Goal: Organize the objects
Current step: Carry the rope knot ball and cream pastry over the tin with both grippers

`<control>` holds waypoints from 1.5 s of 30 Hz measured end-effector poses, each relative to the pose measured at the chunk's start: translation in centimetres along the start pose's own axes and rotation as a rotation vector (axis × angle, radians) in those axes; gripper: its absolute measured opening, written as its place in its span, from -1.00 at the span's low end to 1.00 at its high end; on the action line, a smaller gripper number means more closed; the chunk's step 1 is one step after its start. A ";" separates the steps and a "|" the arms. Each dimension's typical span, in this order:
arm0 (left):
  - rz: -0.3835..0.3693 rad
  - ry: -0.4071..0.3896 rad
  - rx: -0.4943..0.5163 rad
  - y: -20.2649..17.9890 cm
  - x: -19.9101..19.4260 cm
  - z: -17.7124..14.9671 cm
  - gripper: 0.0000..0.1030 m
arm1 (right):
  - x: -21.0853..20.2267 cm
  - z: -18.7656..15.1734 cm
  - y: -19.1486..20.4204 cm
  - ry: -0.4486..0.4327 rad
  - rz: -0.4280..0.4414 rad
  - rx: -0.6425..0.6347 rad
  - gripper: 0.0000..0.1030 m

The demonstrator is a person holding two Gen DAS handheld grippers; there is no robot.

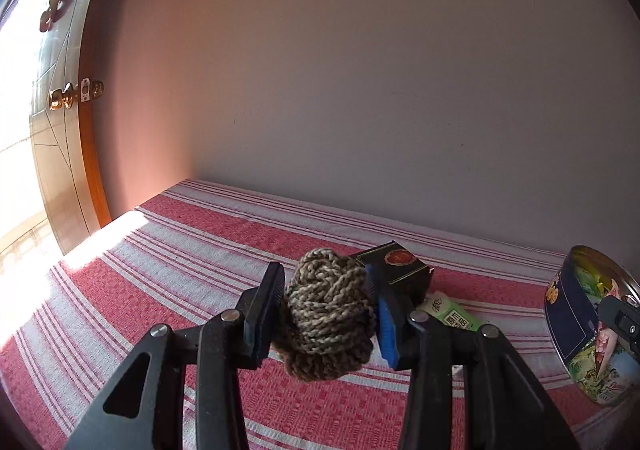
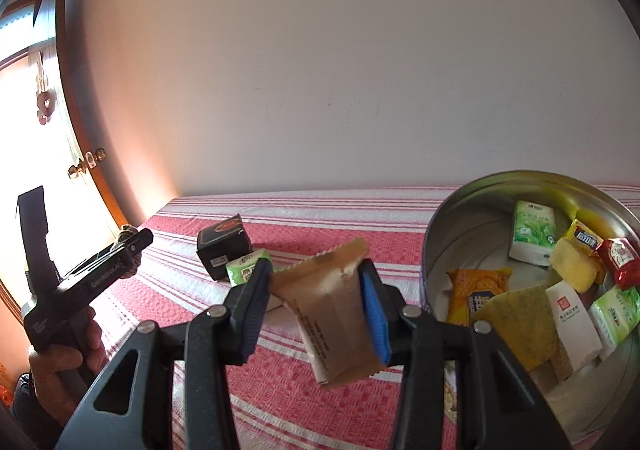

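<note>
Yarn ball (image 1: 328, 314) clamped in left gripper (image 1: 326, 314) at lower centre; right gripper (image 2: 316, 306) pinched tan snack packet (image 2: 332, 310), round tin (image 2: 452, 218) at right, over striped cloth (image 2: 320, 206).

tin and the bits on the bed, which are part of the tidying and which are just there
Part of the job: round tin, brown snack packet in right gripper, knitted yarn ball in left gripper, black box, green packet.

Just there: striped bedcover, door, wall.

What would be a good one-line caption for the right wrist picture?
Right gripper lifts a tan snack packet beside a round tin of snacks, above a red-striped cloth.
</note>
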State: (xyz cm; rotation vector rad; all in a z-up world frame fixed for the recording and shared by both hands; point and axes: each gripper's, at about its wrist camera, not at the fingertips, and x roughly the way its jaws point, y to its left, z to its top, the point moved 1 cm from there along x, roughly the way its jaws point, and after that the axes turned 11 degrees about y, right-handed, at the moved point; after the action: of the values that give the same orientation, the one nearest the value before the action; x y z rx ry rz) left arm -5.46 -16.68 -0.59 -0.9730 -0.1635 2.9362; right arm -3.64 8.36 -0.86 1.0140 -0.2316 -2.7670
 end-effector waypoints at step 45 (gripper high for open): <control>-0.248 -0.025 0.267 -25.5 -4.1 -2.6 -0.14 | -11.7 -0.4 -17.1 -0.262 -0.389 0.125 -0.14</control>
State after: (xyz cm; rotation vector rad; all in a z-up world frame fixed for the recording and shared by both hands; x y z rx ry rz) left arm -0.41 8.61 2.62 -0.8132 0.0985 2.6566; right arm 3.35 27.55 2.52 0.7893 -0.2720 -3.2794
